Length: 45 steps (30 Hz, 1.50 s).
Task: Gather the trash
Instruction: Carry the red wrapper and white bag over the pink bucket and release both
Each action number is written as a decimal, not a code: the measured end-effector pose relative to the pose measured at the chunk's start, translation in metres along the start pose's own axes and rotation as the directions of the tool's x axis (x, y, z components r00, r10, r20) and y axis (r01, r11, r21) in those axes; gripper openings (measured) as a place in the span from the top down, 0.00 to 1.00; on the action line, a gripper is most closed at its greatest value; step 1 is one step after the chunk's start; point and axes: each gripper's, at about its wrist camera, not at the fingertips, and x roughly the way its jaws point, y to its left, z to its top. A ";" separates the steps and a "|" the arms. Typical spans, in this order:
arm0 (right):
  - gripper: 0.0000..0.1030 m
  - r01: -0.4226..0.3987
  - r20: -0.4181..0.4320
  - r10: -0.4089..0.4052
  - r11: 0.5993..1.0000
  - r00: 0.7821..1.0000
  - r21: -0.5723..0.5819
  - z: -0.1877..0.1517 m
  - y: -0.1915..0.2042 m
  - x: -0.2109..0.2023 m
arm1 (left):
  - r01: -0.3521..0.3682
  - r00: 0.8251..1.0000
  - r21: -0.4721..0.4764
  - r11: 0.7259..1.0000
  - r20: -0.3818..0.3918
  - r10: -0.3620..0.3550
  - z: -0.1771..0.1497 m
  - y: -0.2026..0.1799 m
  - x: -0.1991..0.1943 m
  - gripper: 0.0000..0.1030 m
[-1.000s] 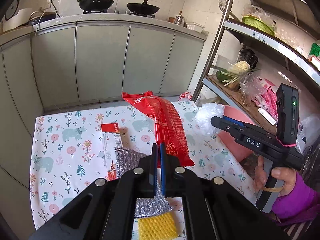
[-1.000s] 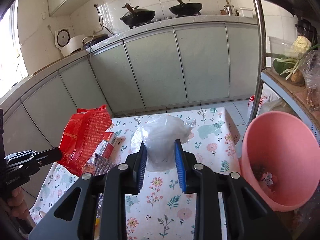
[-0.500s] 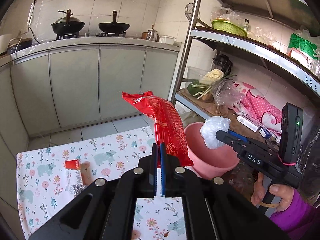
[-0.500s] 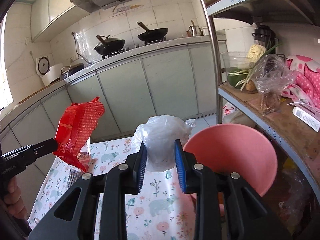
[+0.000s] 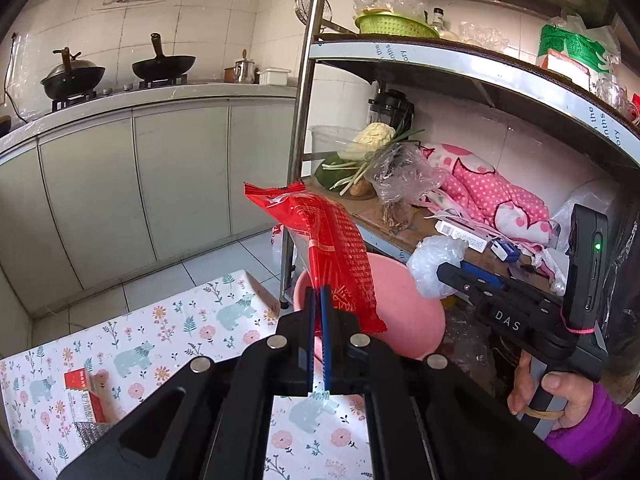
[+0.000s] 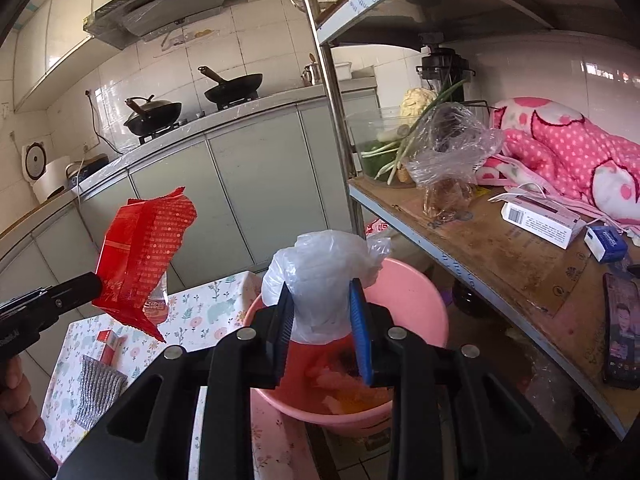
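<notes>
Two crinkled bags (image 5: pixel 336 248) (image 6: pixel 320 280), round basin (image 6: pixel 416 292)

Counts, both views: 2 grippers – left gripper (image 5: pixel 318 300), right gripper (image 6: pixel 322 308). 1 red wrapper (image 5: pixel 332 248), 1 clear plastic bag (image 6: pixel 320 276), 1 pink basin (image 6: pixel 404 300). On floral tablecloth (image 5: pixel 180 328): 1 red-white carton (image 5: pixel 82 394), 1 grey scouring pad (image 6: pixel 96 384). 2 woks (image 5: pixel 164 66) on stove. 1 green basket (image 5: pixel 394 26) on rack.

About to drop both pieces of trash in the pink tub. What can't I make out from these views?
- Pink tub contents: right wrist view, plastic bag and gripper body cover most.
- Tub in left wrist view: red wrapper hides its inside.
- Small box print: too small.
</notes>
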 end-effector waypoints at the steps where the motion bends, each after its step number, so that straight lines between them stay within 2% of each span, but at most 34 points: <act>1: 0.73 0.006 -0.003 -0.006 1.000 1.000 0.002 -0.001 -0.001 0.002 | 0.004 1.000 0.007 1.000 -0.004 -0.004 0.001 -0.004 0.006 0.98; 13: 0.73 0.049 -0.085 -0.048 0.999 0.995 0.015 -0.017 -0.018 0.039 | 0.034 0.995 0.049 0.998 -0.096 -0.029 -0.003 -0.028 0.074 0.98; 20: 0.72 0.059 -0.116 -0.057 0.998 0.992 0.019 -0.022 -0.023 0.055 | 0.045 0.990 0.054 0.998 -0.137 -0.037 -0.009 -0.034 0.100 0.98; 26: 0.62 0.058 -0.164 -0.050 0.997 0.985 0.046 -0.026 -0.030 0.066 | 0.028 0.988 0.048 0.998 -0.150 -0.021 -0.014 -0.033 0.113 0.95; 29: 0.59 0.053 -0.170 -0.044 0.997 0.984 0.051 -0.029 -0.032 0.067 | 0.026 0.984 0.027 0.999 -0.174 -0.021 -0.015 -0.029 0.116 0.88; 35: 0.58 0.054 -0.166 -0.044 0.997 0.985 0.059 -0.029 -0.033 0.065 | 0.024 0.986 0.008 1.000 -0.166 -0.022 -0.012 -0.023 0.110 0.83; 45: 0.58 0.039 -0.153 -0.032 0.999 0.988 0.038 -0.027 -0.022 0.051 | 0.033 0.991 -0.007 0.999 -0.131 -0.034 -0.006 -0.018 0.081 0.82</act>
